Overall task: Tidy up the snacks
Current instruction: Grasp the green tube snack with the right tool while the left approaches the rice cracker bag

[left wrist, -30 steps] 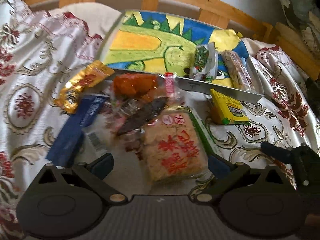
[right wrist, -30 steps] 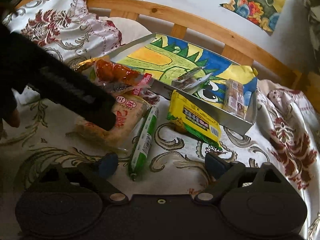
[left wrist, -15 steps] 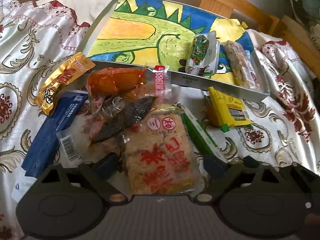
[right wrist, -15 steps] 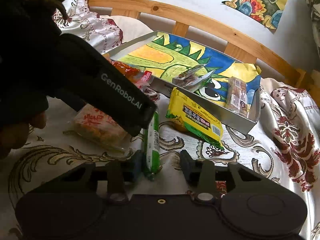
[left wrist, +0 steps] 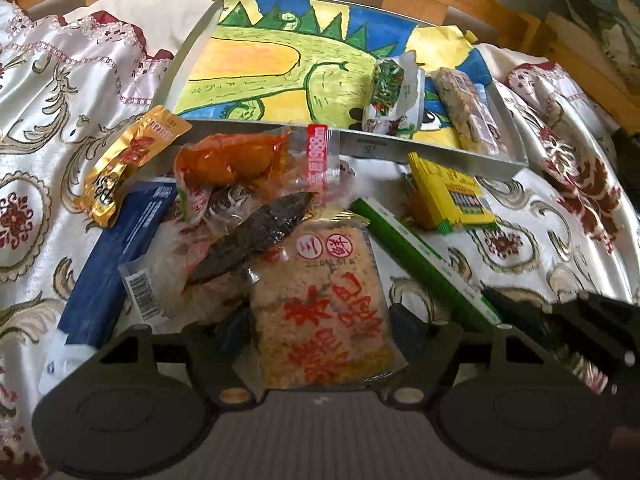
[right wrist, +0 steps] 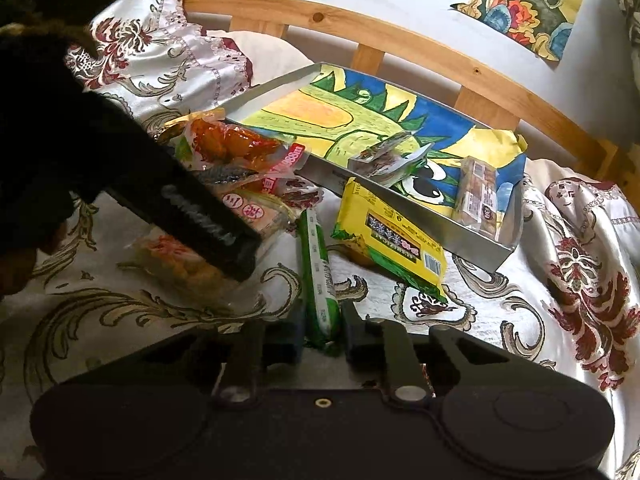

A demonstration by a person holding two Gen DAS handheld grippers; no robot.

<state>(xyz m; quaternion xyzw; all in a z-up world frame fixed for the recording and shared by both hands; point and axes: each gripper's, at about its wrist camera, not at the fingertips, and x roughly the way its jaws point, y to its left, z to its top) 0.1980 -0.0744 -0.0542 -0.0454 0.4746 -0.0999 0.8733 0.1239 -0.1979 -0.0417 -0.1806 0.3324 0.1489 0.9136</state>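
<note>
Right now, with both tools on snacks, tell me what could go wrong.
1. The right tool is closing on only the near end of the green stick pack; it may droop or slip.
2. The left tool is closing around the rice cracker pack, which could crack.

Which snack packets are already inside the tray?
Two: the crumpled green-and-white packet and the clear-wrapped bar beside it, at the tray's right end. All other packets lie outside on the cloth.

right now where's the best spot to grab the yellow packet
Take the yellow packet by its near, green-edged end, coming from the front. It lies flat and slanted, its far end close against the tray wall, while the near end has bare cloth around it.
</note>
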